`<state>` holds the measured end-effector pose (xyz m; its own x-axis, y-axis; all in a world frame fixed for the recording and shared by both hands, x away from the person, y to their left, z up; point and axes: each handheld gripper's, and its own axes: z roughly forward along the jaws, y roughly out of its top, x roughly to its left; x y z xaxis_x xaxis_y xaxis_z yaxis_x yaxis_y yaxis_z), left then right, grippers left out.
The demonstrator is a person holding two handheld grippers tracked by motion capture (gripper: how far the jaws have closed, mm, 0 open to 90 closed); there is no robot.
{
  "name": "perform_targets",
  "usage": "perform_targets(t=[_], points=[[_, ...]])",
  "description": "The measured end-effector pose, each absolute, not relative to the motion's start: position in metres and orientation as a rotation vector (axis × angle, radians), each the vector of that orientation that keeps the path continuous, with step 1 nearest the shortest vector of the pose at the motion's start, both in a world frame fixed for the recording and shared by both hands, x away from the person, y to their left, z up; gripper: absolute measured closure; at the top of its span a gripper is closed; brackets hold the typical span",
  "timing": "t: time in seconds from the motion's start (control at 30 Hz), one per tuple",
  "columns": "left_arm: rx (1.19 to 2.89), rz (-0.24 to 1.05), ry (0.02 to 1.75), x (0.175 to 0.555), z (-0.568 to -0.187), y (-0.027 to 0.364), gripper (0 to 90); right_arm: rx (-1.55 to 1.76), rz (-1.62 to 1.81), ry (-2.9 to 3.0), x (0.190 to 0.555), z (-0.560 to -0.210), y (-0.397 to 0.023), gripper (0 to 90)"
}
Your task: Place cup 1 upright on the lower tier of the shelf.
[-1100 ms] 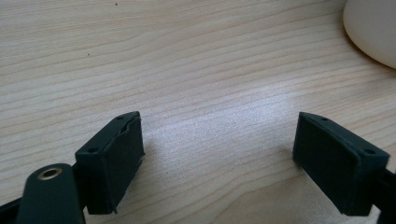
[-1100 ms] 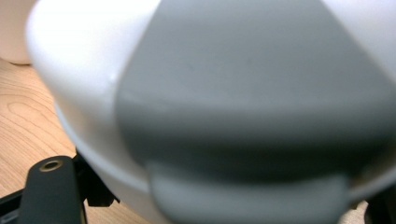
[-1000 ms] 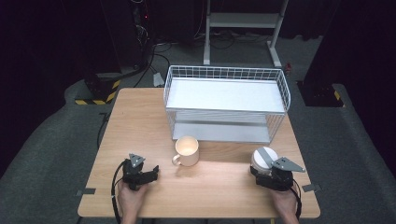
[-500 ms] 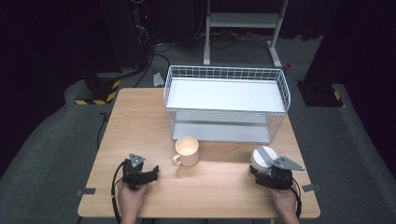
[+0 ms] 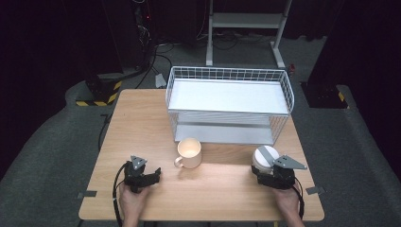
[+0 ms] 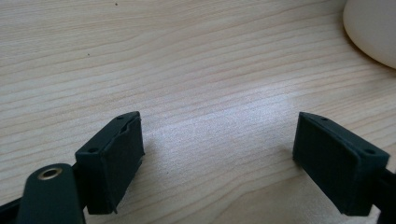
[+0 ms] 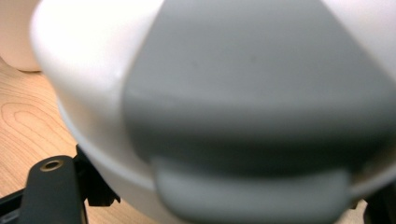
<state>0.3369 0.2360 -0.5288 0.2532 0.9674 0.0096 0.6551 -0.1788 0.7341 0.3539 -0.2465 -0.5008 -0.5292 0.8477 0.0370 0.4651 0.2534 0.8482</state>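
A cream mug (image 5: pixel 189 152) stands on the wooden table (image 5: pixel 142 123) in front of the rack; its side shows in the left gripper view (image 6: pixel 373 28). My left gripper (image 5: pixel 153 176) rests on the table left of the mug, open, with bare wood between its jaws (image 6: pixel 217 158). A low white round container with a grey strip across its lid (image 5: pixel 265 155) stands at the table's right. My right gripper (image 5: pixel 261 167) sits around it. The container (image 7: pixel 210 93) hides the pads, so contact is unclear.
A white wire two-level rack (image 5: pixel 227 71) takes up the back middle of the table, both shelves bare. A person's hands hold both grippers at the front edge. Beyond the table are dark floor, cables and a metal stand (image 5: pixel 246 21).
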Motion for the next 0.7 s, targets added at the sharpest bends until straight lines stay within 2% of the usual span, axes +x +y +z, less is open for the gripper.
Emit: perform_targets(t=[0.7], points=[[1.915, 0.654, 1.471, 0.337, -0.529, 0.236, 16.4, 1.196, 1.22, 2.125, 0.382, -0.491, -0.238, 18.9]])
